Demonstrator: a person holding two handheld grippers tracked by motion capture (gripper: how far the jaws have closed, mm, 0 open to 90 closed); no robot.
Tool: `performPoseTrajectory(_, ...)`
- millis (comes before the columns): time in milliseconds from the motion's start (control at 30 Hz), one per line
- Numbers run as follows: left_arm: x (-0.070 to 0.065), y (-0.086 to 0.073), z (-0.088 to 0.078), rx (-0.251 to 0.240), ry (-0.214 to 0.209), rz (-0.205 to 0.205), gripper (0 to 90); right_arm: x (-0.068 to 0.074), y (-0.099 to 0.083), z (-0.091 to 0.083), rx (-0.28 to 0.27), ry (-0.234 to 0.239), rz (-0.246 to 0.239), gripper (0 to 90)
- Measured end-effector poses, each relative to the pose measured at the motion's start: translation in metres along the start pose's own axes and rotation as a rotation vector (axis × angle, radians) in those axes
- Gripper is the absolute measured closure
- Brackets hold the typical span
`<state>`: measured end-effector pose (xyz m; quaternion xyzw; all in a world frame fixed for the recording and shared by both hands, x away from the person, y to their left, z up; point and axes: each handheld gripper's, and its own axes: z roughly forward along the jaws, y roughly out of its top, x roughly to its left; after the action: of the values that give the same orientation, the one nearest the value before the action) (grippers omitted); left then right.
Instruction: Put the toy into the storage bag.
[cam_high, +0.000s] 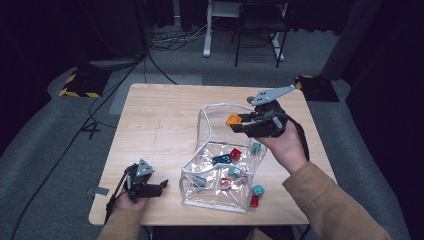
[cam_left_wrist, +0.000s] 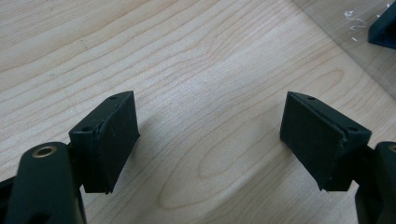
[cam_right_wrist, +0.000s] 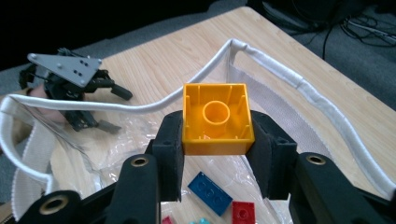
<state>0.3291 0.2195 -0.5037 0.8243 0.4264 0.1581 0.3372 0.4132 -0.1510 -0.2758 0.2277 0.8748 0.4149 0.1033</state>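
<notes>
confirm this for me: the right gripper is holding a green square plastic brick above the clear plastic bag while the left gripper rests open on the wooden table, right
Not quite: the square plastic brick in the right gripper is orange, not green, as the right gripper view shows. It is above the clear plastic bag, and the left gripper rests open on the wooden table.

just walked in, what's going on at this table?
A person is putting toy bricks into a clear plastic bag with white edging. The right tongs are clamped on an orange brick, hollow underside facing the camera, held over the bag's open mouth. Several red, blue and teal bricks already lie inside; two sit outside by its near corner. The left tongs rest open on the wooden table, holding nothing.
</notes>
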Motion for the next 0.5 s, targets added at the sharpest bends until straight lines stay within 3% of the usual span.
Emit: performPoseTrajectory(500, 0.0, 0.0, 0.0, 0.0, 0.001, 0.0, 19.5, 0.007, -0.001, 0.029, 0.148, 0.029, -0.003, 58.4)
